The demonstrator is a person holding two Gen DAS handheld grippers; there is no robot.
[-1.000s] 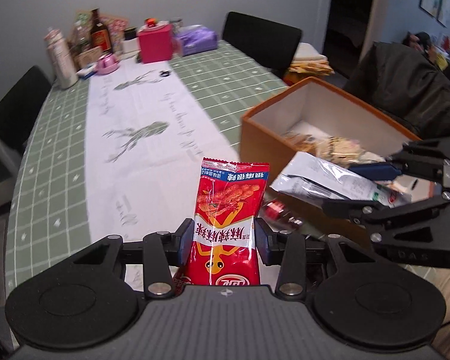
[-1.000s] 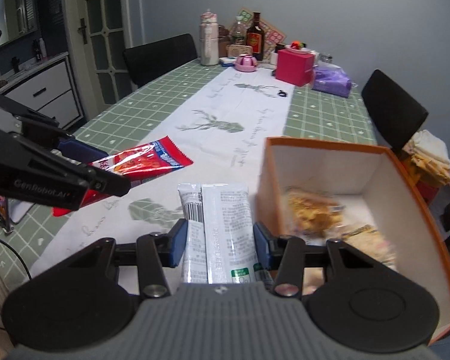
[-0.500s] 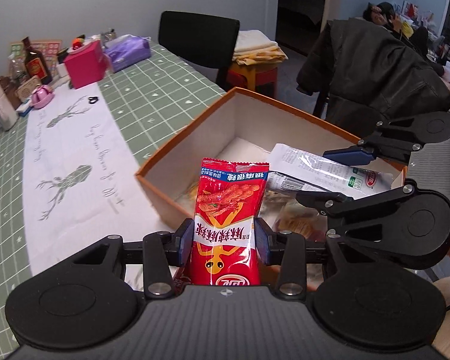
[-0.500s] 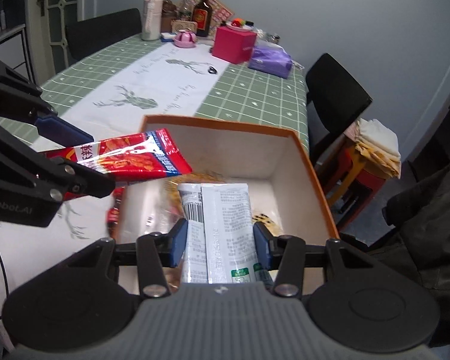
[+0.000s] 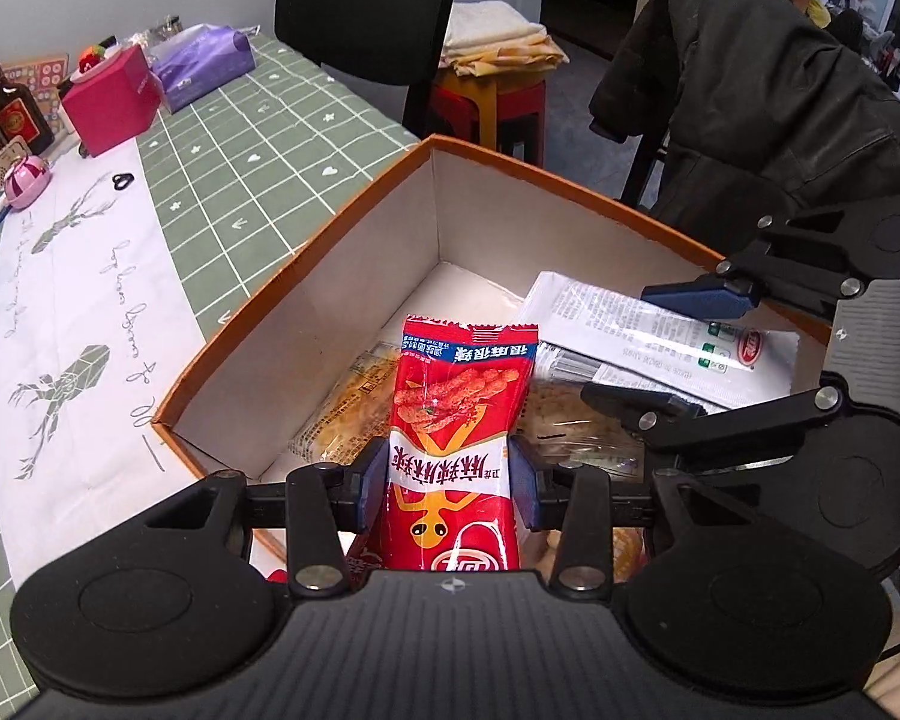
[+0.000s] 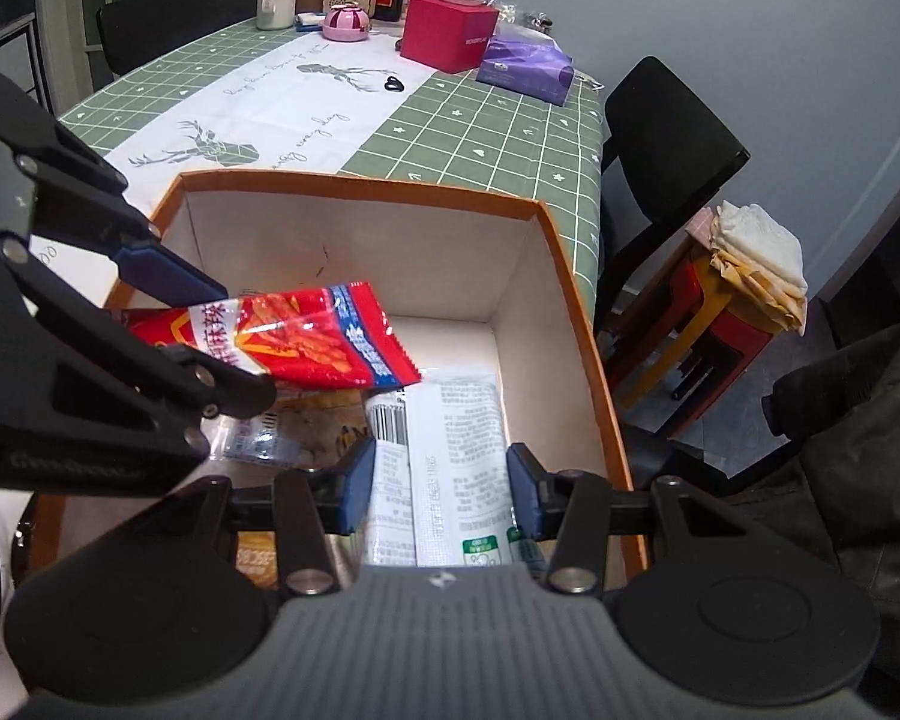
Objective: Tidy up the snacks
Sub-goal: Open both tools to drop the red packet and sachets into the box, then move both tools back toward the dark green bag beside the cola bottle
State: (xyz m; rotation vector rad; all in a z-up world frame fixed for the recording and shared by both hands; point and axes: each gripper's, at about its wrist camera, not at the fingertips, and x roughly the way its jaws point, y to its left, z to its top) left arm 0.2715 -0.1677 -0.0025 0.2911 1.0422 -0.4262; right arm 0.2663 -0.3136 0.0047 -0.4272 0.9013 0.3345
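While each gripper (image 5: pixel 449 483) (image 6: pixel 441 489) clamps a packet (image 5: pixel 456 420) (image 6: pixel 444 450), both seemingly hang inside the box rim (image 6: pixel 360 185).

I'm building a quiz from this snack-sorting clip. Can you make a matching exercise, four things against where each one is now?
Things:
1. red crinkly snack packet
2. white plastic snack packet
3. pink cube-shaped box
4. folded pale cloths

Places:
a. on a red and yellow stool beside the table
b. clamped in the right gripper over the orange cardboard box
c. at the table's far end, beside a purple pack
d. clamped in the left gripper over the same box

Pairs: 1-d, 2-b, 3-c, 4-a
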